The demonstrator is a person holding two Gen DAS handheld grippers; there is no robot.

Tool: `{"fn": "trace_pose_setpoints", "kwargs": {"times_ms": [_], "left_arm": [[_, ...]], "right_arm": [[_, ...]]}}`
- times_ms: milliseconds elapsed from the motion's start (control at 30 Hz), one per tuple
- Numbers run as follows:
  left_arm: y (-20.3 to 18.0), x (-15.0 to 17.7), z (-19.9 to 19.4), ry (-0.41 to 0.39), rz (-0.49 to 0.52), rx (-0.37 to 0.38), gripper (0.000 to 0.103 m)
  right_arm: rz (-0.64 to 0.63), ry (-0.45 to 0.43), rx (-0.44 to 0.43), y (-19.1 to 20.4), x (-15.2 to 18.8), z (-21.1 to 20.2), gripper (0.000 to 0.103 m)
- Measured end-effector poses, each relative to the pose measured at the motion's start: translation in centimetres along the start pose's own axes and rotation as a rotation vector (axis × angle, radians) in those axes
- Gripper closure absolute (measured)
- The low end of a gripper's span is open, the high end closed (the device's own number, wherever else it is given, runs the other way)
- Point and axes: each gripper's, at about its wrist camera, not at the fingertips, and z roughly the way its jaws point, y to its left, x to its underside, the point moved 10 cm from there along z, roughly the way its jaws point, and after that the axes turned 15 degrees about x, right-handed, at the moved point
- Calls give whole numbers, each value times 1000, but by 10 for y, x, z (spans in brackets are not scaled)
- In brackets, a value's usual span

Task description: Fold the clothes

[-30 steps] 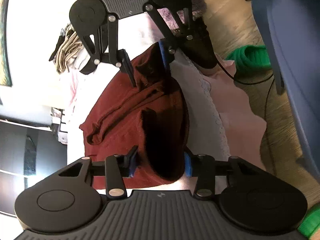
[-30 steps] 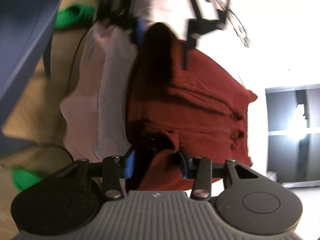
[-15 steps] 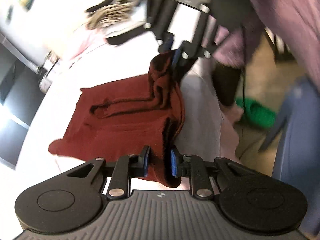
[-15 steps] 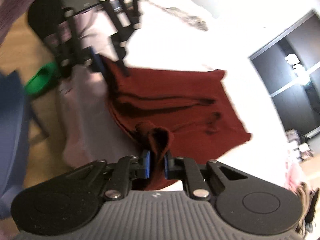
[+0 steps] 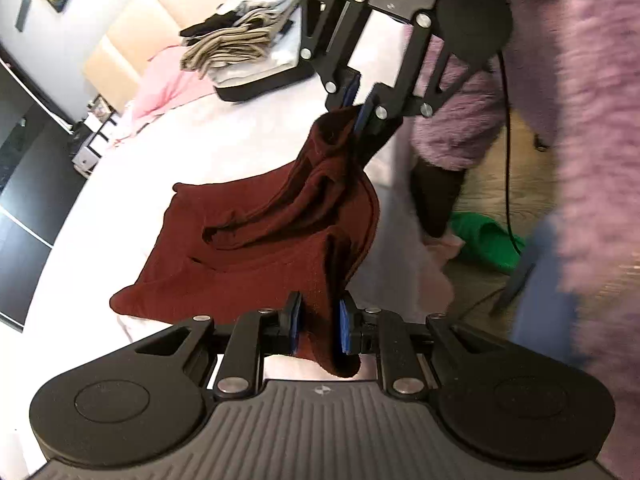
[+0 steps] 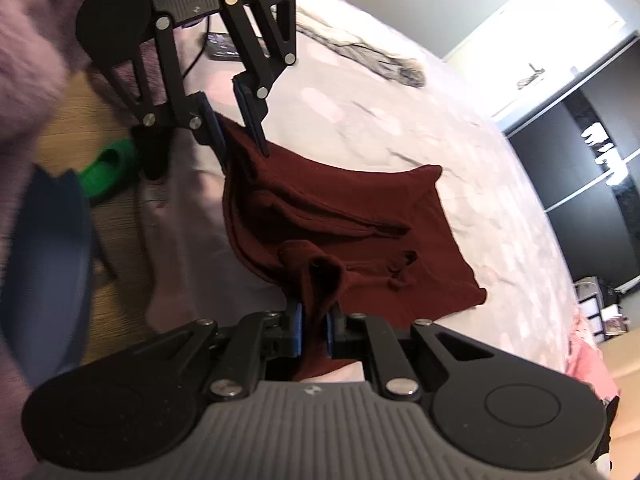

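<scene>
A dark red garment [image 5: 256,236] lies partly spread on a white bed [image 5: 168,148]. My left gripper [image 5: 318,324] is shut on one bunched edge of it near the bed's edge. My right gripper [image 6: 314,330] is shut on the other bunched edge; it also shows in the left wrist view [image 5: 358,98], holding the cloth lifted. The left gripper shows in the right wrist view [image 6: 236,120]. The garment [image 6: 352,224] hangs between the two grippers, with its far part resting on the bed.
A stack of folded clothes [image 5: 240,36] sits on a dark box at the far side of the bed, beside pink fabric [image 5: 164,84]. A green slipper [image 5: 484,240], a blue chair [image 6: 44,264] and a cable lie on the wood floor. The person's purple fuzzy sleeve [image 5: 580,120] is close.
Both grippers closed on the garment's near edge and lifted it off the bed, rising and tilting so more of the bed and room comes into view.
</scene>
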Motion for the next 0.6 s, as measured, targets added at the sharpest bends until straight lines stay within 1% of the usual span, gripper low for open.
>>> {"fn": "trace_pose_setpoints", "kwargs": {"times_ms": [133,233,333,467,600], "left_arm": [[-21,-1,-19,1,-9,71,87],[-26,-2,-26,9,-13,81,87],[-19,-4,-27,-4,-48,79,87],[-5,-8,-27,-27,-94,82,87],[17,-15,-29,-41,-112,83,87]], "right_arm": [[-36,6,-90,9,-5,-28,91],[-54,5,-132,10,-8,-43,91],[-48,8,-117,2,-10,-44,91],[-2,22,-93,-12,-11,-37,91],[18,26,-79,-29,-16,-33,91]]}}
